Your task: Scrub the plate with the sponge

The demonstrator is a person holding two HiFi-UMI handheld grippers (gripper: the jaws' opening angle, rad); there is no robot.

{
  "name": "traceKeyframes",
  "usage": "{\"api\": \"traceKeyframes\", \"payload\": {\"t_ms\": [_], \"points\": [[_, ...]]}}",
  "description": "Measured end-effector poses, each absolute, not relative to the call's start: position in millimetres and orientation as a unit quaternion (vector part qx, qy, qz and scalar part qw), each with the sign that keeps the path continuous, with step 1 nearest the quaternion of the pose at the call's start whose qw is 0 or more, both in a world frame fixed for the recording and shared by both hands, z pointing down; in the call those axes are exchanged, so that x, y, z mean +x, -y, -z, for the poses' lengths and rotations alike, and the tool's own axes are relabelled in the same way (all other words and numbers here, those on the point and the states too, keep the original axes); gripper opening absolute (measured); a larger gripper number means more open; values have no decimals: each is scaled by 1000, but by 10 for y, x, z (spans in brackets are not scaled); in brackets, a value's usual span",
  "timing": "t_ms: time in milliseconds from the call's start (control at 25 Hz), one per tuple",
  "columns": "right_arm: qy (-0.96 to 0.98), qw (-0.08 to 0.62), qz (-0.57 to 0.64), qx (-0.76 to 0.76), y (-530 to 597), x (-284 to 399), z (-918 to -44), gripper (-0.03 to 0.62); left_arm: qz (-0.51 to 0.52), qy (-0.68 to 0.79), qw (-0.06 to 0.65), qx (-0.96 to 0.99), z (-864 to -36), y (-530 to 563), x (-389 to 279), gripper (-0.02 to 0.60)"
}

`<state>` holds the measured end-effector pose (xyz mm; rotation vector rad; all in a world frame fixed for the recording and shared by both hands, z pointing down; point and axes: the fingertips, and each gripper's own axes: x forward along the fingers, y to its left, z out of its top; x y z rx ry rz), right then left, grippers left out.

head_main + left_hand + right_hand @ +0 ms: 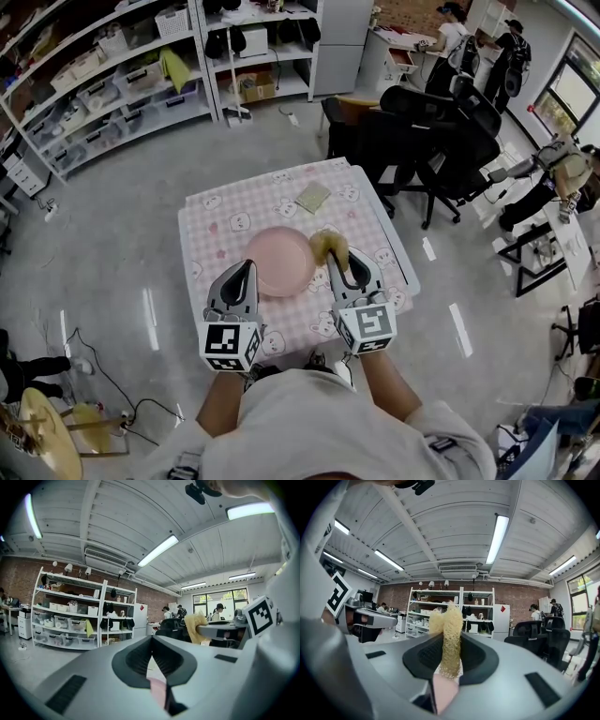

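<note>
A round pink plate (277,255) lies on the pink checked tablecloth (220,211). My right gripper (339,259) is shut on a yellow mesh sponge (330,245), held just past the plate's right rim. In the right gripper view the sponge (449,632) stands up between the pads of the right gripper (449,641), with pink plate showing below. My left gripper (249,266) hovers at the plate's near-left rim. In its own view the left gripper (151,656) has its jaws together with nothing between the tips, and the sponge (194,626) shows off to the right.
A square pale green pad (313,197) lies on the table's far side. Black office chairs (427,141) stand past the table's far right corner. Storage shelves (112,75) line the back wall. People work at desks at the back right.
</note>
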<state>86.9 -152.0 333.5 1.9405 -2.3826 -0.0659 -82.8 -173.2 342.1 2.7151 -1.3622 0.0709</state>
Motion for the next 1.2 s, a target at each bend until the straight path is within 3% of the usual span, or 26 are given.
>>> {"api": "traceKeyframes", "payload": {"t_ms": [1200], "points": [[776, 44, 32, 628, 1483, 886, -3352, 78, -34, 437, 50, 897, -3479, 1722, -645, 12]]}}
